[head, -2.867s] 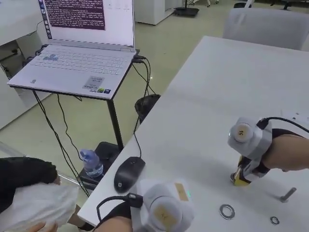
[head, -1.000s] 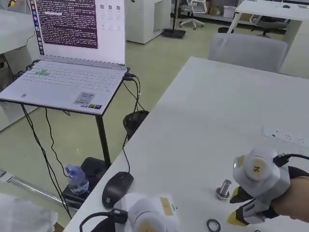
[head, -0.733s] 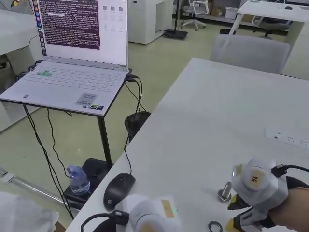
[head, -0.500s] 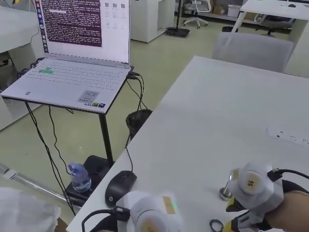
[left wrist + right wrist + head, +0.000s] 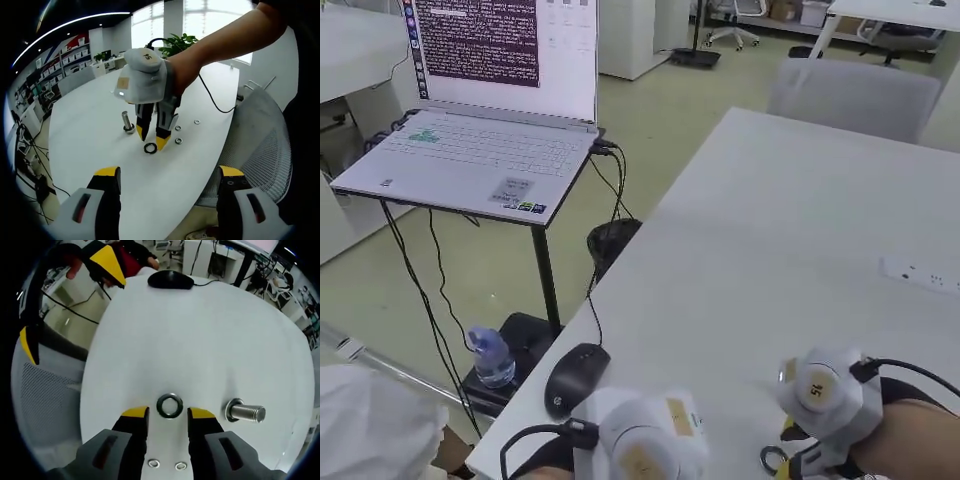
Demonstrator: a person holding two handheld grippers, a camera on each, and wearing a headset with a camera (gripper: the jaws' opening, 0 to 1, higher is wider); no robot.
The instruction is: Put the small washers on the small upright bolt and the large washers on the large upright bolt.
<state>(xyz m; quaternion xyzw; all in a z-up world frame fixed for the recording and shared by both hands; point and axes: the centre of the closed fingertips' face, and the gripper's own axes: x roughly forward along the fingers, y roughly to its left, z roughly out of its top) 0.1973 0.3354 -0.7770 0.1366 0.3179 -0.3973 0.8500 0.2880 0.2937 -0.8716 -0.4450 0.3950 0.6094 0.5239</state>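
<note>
Large washer (image 5: 169, 406) lies between right gripper (image 5: 152, 141) tips

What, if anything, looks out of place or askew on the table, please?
Nothing stands out. The large bolt stands upright, the large washer lies flat between the open jaws of the right gripper, and the small washers lie flat nearby.

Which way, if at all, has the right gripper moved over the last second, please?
Yes: the right gripper shifted left in the head view, from beside the upright bolt to covering it, jaws now straddling the large washer.
</note>
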